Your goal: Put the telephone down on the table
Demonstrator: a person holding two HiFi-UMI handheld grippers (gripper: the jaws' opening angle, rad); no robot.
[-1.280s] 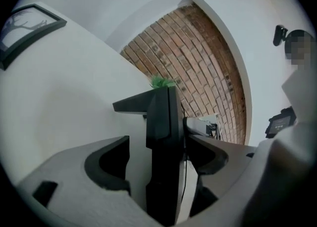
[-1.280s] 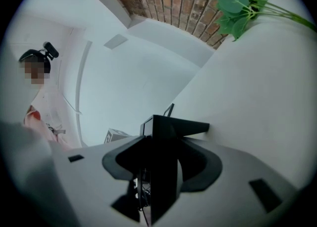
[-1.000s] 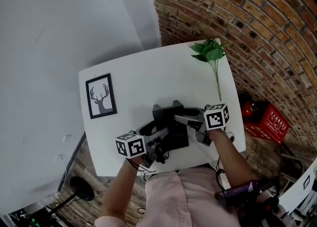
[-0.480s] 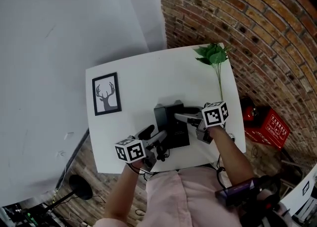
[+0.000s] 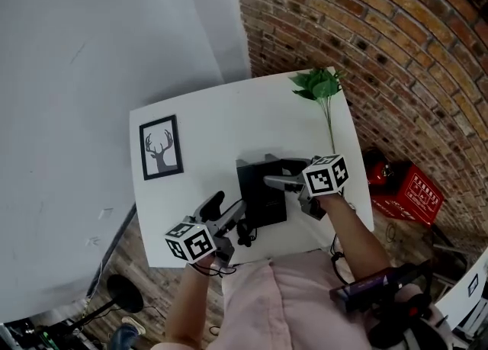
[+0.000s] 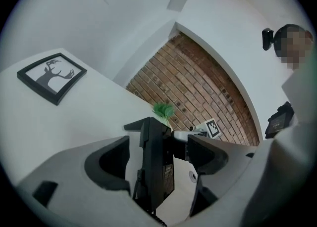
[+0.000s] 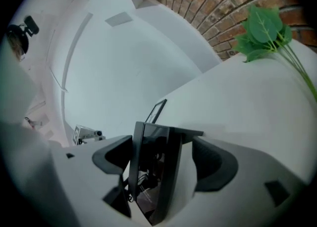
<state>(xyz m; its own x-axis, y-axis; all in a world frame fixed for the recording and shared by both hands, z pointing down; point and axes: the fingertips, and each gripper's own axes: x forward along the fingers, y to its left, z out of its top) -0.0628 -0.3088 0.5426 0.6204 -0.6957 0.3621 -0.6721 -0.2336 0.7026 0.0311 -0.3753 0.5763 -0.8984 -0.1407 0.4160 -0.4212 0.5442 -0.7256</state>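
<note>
A black telephone [image 5: 263, 192] lies on the white table [image 5: 213, 127], near its front edge, with its coiled cord [image 5: 244, 232] trailing off the front. My right gripper [image 5: 280, 183] reaches in from the right. Its jaws are opening, with the telephone's body [image 7: 153, 171] between them and a gap showing at one pad. My left gripper [image 5: 223, 207] is open just off the telephone's left side, holding nothing. In the left gripper view the telephone [image 6: 153, 171] shows past the spread jaws.
A framed deer picture [image 5: 161, 147] lies at the table's left. A green leafy sprig [image 5: 322, 85] lies along the far right edge. A brick wall rises to the right, with a red crate [image 5: 412, 192] on the floor below it.
My left gripper has pulled back toward the lower left and risen, away from the telephone. My right gripper has stayed in place.
</note>
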